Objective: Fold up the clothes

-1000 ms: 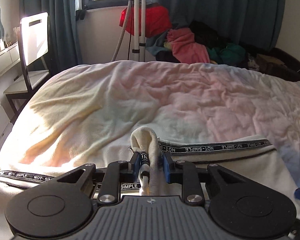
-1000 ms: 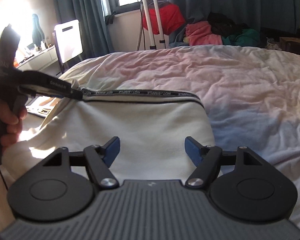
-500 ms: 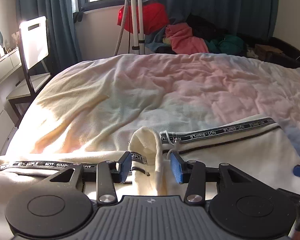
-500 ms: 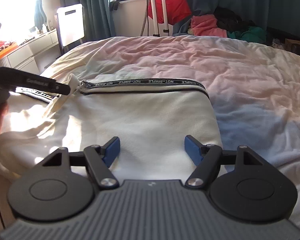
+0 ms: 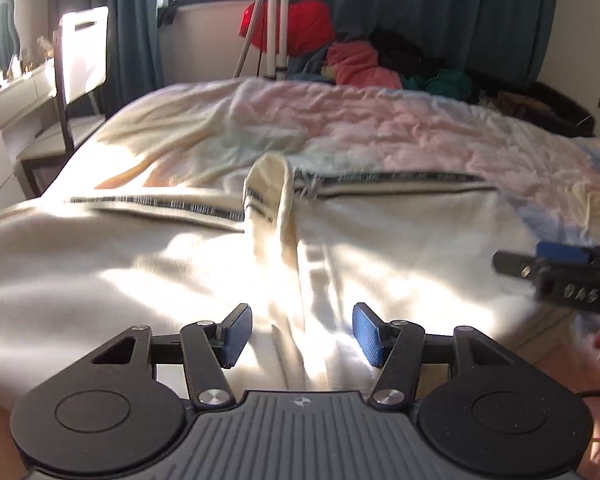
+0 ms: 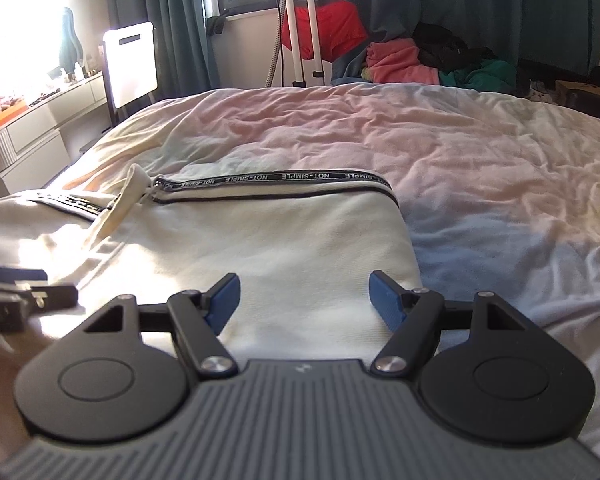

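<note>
Released since a second ago, the soft cream garment (image 5: pixel 380 240) lies mid-frame on the rumpled bed (image 6: pixel 460 140); left gripper (image 5: pixel 302 334), just opening, and right gripper (image 6: pixel 304 300) both gape empty, tilted down.

Soft matt cream cloth garment (image 6: pixel 284 248)
</note>
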`<state>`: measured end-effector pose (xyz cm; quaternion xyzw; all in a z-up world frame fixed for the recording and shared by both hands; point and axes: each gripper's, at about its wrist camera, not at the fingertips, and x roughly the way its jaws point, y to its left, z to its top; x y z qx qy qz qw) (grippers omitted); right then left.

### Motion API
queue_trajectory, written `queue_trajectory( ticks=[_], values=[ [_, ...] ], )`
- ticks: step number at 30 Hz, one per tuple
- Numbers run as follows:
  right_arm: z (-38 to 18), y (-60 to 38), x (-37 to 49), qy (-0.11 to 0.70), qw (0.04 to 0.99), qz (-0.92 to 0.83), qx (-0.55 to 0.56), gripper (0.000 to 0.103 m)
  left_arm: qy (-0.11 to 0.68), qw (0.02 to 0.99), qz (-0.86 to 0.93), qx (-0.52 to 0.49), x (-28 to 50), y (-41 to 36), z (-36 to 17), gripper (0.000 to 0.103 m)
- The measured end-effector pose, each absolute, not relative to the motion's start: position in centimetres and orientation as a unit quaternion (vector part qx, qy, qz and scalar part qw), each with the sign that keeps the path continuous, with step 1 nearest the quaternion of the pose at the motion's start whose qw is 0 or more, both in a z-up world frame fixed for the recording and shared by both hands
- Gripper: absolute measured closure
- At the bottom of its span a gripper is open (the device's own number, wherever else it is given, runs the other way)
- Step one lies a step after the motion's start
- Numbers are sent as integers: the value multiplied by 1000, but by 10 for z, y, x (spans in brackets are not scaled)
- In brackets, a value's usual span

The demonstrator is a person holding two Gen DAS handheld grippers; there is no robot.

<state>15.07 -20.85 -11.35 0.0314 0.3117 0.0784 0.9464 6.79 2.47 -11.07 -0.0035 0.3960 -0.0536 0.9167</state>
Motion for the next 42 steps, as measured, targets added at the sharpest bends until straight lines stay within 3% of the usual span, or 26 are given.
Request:
queue_trajectory(
  ticks=[9,16,36,38,42],
  values=[
    [-101,-217,146,270,961,47,28,30,389,920,-48,-6,63,27,-115,43],
    [-125,-213,161,330,942,57,19,28,384,922,-48,-10,63,28,-115,43],
    [-126,-211,158,333,941,61,12,28,378,925,-42,-18,57,28,-113,41],
    [-127,-211,158,333,941,61,12,28,381,923,-42,-27,56,31,-109,39],
    [-127,-210,158,334,941,60,8,28,376,924,-23,-66,44,48,-93,21]
  ],
)
